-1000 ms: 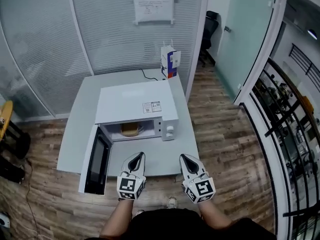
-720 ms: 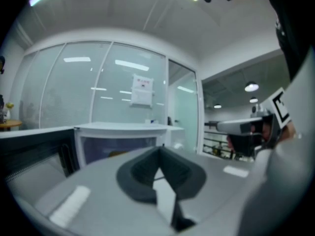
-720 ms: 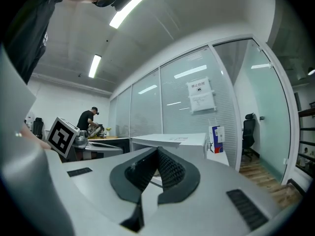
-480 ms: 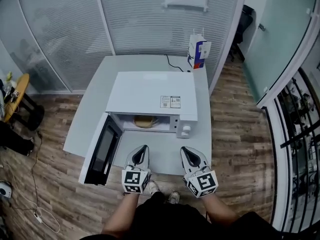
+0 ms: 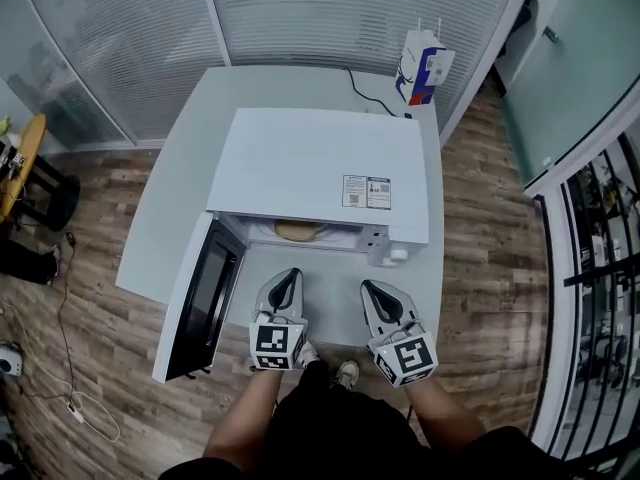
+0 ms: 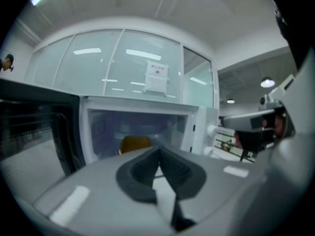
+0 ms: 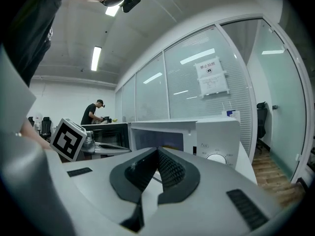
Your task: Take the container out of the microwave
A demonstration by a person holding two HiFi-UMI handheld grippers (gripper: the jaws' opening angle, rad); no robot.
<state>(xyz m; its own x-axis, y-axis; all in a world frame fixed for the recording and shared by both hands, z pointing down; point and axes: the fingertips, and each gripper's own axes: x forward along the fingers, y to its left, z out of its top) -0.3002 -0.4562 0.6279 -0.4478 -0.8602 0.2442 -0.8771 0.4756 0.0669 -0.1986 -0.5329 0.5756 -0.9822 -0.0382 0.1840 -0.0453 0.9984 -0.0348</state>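
A white microwave (image 5: pixel 320 173) stands on a grey table (image 5: pixel 180 168), its door (image 5: pixel 200 298) swung open to the left. A tan container (image 5: pixel 300 231) sits inside the cavity, mostly hidden under the top edge; the left gripper view shows the container (image 6: pixel 135 143) straight ahead. My left gripper (image 5: pixel 289 274) is shut and empty, just in front of the opening. My right gripper (image 5: pixel 369 287) is also shut with nothing in it, before the knob panel (image 5: pixel 397 256). Both sets of jaws, left gripper (image 6: pixel 158 151) and right gripper (image 7: pixel 157 151), meet at the tips.
The open door juts past the table's front edge on my left. A blue and white carton (image 5: pixel 425 66) and a black cable (image 5: pixel 370 88) lie behind the microwave. Glass walls surround the table. A person (image 7: pixel 93 113) stands far off.
Both grippers have moved forward and down toward the microwave opening. The head view has closed in, so the microwave looks larger and nearer. The jaws stayed shut.
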